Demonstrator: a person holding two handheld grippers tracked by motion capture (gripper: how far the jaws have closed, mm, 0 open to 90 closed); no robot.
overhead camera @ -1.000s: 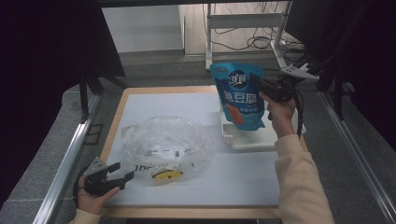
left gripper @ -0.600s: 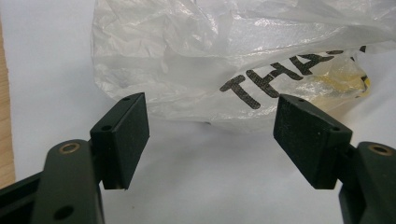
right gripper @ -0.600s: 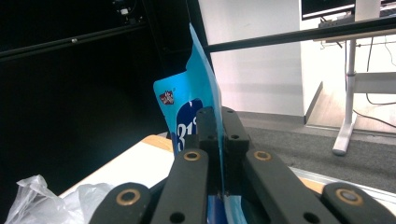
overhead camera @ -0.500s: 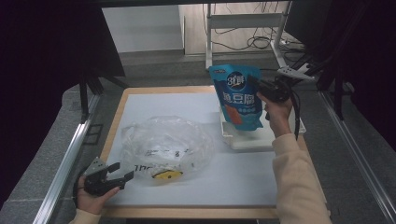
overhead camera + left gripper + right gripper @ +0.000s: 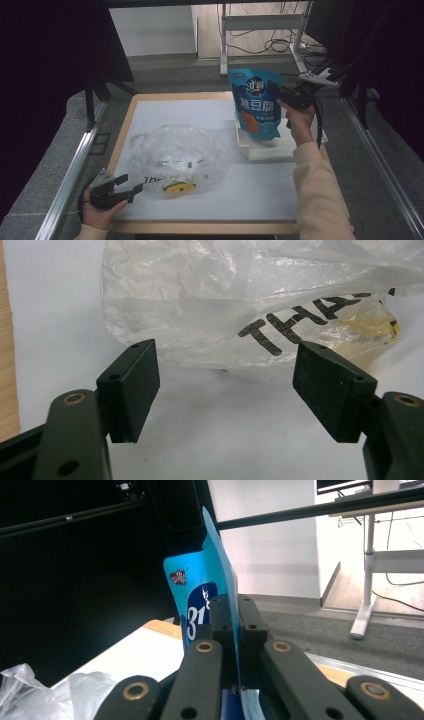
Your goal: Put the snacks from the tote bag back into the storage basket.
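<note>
White table sheet on a wood-edged board (image 5: 125, 120), dark surroundings, desk legs and cables seen at 12 o'clock. Blue pouch (image 5: 257, 102) is held upright above the white tray (image 5: 280, 150) at roughly 2 o'clock on the board, its lower edge seemingly just over the tray. It is pinched at its top right edge by the right gripper (image 5: 282, 95); in the right gripper view the jaws are pressed together on the thin pouch edge (image 5: 220, 580). Left gripper (image 5: 131, 186) is parked at 7 o'clock, jaws spread with nothing between them, pointed at the clear plastic bag (image 5: 175, 155) (black lettering and something yellow inside, contents not readable), which lies crumpled at board centre. Bag mouth cannot be made out. Likely risks: the pouch is gripped on one edge only, so it could swing or slip out during transfer; if the bag is not opened and held by the left gripper first, the pouch will probably land on top and push the bag across the sheet. Thin film could also slide out of the pads.
</note>
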